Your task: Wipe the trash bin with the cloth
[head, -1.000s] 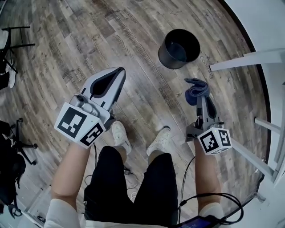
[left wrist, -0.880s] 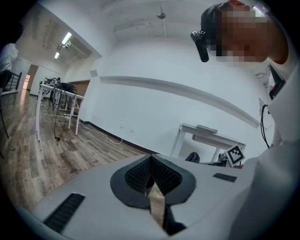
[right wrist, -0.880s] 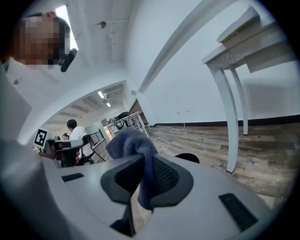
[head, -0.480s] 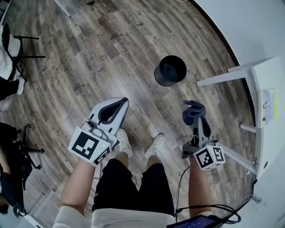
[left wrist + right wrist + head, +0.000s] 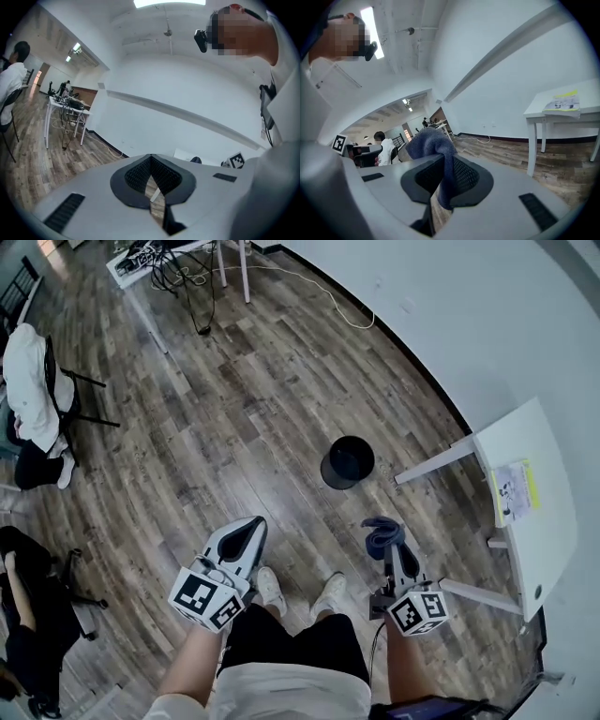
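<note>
In the head view the black trash bin stands upright on the wooden floor, well ahead of both grippers and apart from them. My right gripper is shut on a blue cloth, which bunches above the jaws. The cloth also fills the jaw gap in the right gripper view, where the right gripper points at a room wall. My left gripper is held to the left of the bin's line, shut with nothing in it. The left gripper faces a white wall. Neither gripper view shows the bin.
A white table with a paper on it stands to the right of the bin, its legs reaching toward my right gripper. A chair draped in white cloth is at far left. A desk with cables is at the back. My shoes are below.
The head view has pulled up and back, so the bin looks smaller and farther away. Both grippers sit lower in the frame. The cloth stays in the right gripper.
</note>
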The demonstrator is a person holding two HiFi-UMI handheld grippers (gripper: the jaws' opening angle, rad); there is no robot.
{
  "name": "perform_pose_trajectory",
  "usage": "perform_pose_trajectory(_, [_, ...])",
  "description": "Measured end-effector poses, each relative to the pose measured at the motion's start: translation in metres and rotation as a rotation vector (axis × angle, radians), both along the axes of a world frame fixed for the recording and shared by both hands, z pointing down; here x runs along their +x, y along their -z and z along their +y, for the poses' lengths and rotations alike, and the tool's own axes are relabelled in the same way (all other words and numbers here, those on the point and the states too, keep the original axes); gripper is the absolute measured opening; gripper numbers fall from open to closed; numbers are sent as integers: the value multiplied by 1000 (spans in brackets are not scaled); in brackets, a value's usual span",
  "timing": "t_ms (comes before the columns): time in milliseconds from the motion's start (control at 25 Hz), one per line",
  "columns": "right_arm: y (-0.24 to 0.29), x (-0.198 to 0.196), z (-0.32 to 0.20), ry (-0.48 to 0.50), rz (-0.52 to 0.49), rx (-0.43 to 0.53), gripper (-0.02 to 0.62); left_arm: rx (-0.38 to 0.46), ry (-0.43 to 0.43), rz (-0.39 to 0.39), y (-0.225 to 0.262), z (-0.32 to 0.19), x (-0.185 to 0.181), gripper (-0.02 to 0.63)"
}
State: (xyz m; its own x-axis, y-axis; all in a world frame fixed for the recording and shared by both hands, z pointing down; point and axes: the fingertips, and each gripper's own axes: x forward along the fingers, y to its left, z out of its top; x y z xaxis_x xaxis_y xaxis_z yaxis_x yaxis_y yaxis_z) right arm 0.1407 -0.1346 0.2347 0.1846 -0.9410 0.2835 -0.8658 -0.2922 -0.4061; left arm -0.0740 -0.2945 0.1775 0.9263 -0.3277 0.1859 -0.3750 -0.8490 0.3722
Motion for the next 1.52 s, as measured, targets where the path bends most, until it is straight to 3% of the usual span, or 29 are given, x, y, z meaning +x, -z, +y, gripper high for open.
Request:
perform_pose_trajectory(360, [100, -14, 36, -67, 62, 79, 44, 70, -55, 11, 75, 32, -19, 9])
perform_pose_trajectory(520, [131, -27, 40, -16, 93, 103, 44, 121, -52, 25, 110, 47, -24, 9])
perform_pose_trajectory(760, [180, -34, 69, 72, 154, 168, 45, 132, -21, 54, 144, 97, -21, 9])
perform_pose_trajectory(1120, [212, -18, 161, 99, 193, 238, 44, 212, -37, 84, 177, 199, 12, 8])
perform_pose_trajectory(1520, [244, 0, 219, 63, 222, 284, 44, 297, -54, 79, 210, 242, 26, 9])
